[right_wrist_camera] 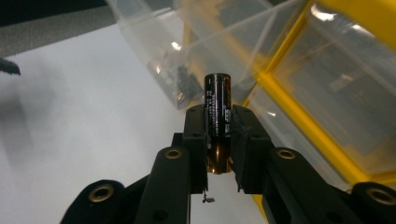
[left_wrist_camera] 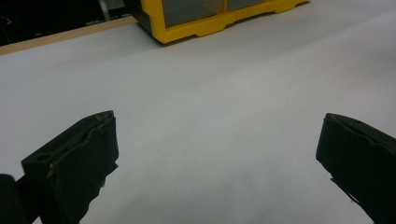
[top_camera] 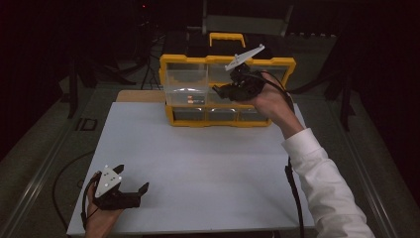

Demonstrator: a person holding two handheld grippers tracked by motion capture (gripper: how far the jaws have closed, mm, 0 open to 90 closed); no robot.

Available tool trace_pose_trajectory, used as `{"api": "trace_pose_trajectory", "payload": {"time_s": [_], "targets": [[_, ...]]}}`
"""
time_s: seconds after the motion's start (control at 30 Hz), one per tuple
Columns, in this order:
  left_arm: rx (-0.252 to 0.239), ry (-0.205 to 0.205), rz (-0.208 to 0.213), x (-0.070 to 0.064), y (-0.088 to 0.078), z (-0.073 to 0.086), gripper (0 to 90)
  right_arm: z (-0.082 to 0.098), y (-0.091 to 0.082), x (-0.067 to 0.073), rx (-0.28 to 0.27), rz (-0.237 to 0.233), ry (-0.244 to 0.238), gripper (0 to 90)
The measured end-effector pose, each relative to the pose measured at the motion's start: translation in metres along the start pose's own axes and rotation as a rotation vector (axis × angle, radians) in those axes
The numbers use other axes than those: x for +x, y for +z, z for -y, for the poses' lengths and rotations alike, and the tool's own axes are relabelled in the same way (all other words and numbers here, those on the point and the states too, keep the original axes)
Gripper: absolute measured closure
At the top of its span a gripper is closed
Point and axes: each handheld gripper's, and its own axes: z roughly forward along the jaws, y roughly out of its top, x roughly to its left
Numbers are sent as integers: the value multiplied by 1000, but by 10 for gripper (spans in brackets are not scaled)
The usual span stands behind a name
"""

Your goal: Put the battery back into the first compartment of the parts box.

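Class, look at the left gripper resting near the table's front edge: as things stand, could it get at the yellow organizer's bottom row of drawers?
Probably yes. The left gripper is open and holds nothing, and bare white table lies between it and the organizer. The right gripper, holding a battery, sits higher up, off that path.

We count one battery, one yellow organizer (one clear drawer pulled out), one white table and two grippers.
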Motion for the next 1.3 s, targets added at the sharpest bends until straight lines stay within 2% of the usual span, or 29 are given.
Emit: {"api": "trace_pose_trajectory", "payload": {"time_s": [0.27, 0.53, 0.93, 1.07, 1.1, 1.13, 1.17, 1.2, 1.23, 1.3], "targets": [[-3, -3, -2, 1, 0, 0, 0, -18, -5, -8, -32, 17, 23, 767], [1, 0, 0, 0, 0, 0, 0, -39, -7, -7, -68, 14, 22, 767], [2, -1, 1, 1, 0, 1, 0, -58, 5, -1, -109, -9, 32, 766], [3, 0, 0, 1, 0, 1, 0, -62, 13, 0, -105, -18, 43, 760], [3, 1, 2, 1, 0, 1, 0, -62, 16, 0, -104, -35, 51, 644], [2, 0, 2, 0, -1, 1, 0, -62, 17, 0, -108, -43, 47, 457], [2, 0, 2, 1, -1, 1, 0, -62, 20, 1, -97, -27, 52, 264], [2, -3, 1, 1, -1, 2, 0, -61, 21, 0, -79, 0, 73, 197], [3, -4, 2, 2, -1, 2, 0, -59, 21, -1, -75, 6, 87, 155], [2, -3, 2, 1, -1, 2, 0, -51, 17, -3, -96, 12, 97, 128]]}}
